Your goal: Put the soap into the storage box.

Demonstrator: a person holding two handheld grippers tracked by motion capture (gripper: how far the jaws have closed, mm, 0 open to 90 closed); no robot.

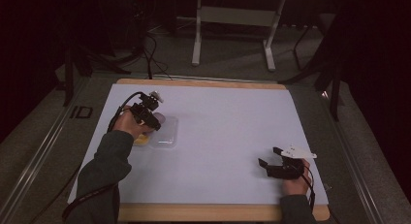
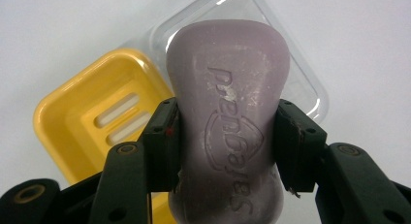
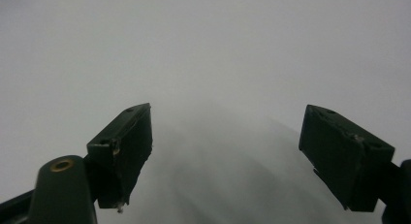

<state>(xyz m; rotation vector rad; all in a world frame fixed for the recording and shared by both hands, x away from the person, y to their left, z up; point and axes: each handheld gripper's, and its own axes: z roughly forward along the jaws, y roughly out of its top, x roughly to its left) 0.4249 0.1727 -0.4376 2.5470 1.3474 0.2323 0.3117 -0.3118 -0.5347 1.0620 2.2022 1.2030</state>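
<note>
- Purple soap bar, embossed with lettering, sits pinched across its narrow waist between the jaws of the left gripper; in the high view it is at the left of the table, above the two dishes.
- Beneath and beyond the bar in the left gripper view lie a yellow soap tray with drain slots and a clear plastic lid, side by side and overlapping at one edge.
- Both rest on the white table mat. Whether the bar touches either one cannot be told.
- Well apart, at the near right, the right gripper rests low over bare mat, jaws wide apart and holding nothing.
- Risk, as a judgement: soap is slick and the hold is on a curved waist, so the bar could twist or slide out. Pressed down off-centre, it could tip the light tray or skid the lid, since nothing steadies them.
</note>
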